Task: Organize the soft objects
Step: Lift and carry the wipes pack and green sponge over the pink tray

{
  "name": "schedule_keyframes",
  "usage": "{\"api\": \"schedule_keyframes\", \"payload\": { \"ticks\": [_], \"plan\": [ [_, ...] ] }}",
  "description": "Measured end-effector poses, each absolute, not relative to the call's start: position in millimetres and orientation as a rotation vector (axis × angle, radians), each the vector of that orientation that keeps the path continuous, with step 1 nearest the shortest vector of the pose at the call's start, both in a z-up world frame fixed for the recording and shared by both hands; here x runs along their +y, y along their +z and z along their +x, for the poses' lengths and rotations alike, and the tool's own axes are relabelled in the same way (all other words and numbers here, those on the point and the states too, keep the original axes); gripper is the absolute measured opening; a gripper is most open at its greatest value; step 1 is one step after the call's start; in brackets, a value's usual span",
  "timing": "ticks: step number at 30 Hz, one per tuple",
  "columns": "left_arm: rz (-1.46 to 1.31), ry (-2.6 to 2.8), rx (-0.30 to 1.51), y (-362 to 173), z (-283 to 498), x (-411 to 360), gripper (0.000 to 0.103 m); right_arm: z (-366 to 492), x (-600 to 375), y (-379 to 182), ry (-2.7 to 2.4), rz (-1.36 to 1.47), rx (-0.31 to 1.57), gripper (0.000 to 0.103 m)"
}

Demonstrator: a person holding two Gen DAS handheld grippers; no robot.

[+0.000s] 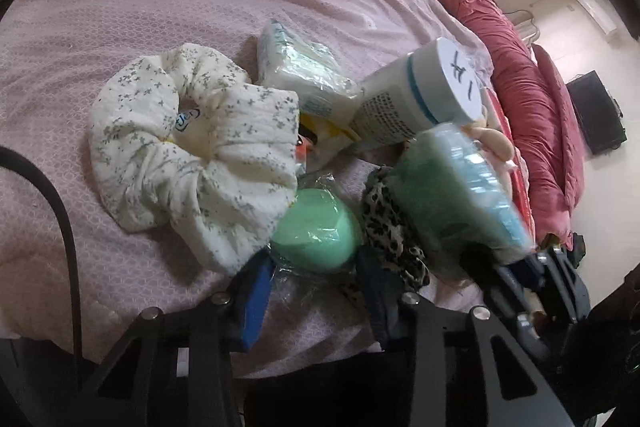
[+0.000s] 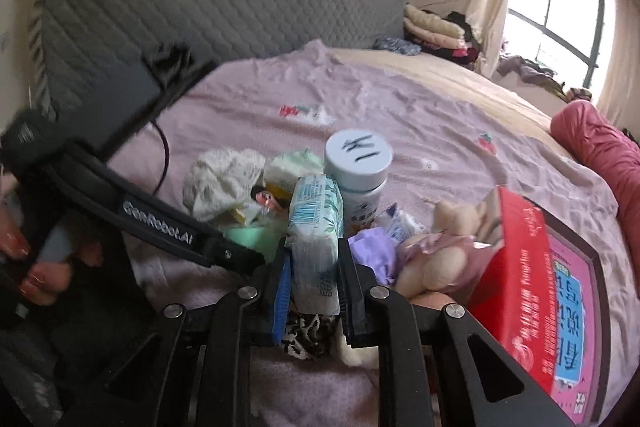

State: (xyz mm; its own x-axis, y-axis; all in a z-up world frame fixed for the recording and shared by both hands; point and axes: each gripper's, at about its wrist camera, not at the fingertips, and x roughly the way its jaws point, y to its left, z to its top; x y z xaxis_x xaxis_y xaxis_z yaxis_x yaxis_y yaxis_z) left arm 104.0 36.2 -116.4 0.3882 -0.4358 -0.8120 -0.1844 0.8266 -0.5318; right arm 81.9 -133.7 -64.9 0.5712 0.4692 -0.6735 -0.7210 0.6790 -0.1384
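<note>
Right gripper [image 2: 313, 277]: my jaws clamp a rectangular, plastic-wrapped tissue pack [image 2: 316, 227], upright between the pads. Left gripper [image 1: 316, 281]: my jaws stand apart, flanking a smooth green dome [image 1: 316, 235]; ruffled floral cloth [image 1: 192, 147] lies just ahead-left.

Around the white bottle [image 2: 358, 163] we count two tissue packs [image 2: 316, 219] [image 1: 304, 75], one floral cloth [image 1: 192, 147], one green ball [image 1: 316, 235], one leopard-print fabric [image 1: 392, 227], one plush toy [image 2: 440, 247], one red box [image 2: 532, 287].
</note>
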Motion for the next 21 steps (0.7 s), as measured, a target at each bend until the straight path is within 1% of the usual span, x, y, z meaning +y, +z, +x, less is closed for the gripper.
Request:
{"api": "schedule_keyframes", "payload": {
  "ticks": [7, 21],
  "plan": [
    [-0.591, -0.194, 1.134, -103, 94, 34, 0.041, 68, -147, -33, 0.702, -0.313, 0.589, 0.021],
    [-0.433, -0.225, 0.951, -30, 62, 11, 0.041, 62, -191, 12, 0.537, -0.139, 0.468, 0.021]
  ]
}}
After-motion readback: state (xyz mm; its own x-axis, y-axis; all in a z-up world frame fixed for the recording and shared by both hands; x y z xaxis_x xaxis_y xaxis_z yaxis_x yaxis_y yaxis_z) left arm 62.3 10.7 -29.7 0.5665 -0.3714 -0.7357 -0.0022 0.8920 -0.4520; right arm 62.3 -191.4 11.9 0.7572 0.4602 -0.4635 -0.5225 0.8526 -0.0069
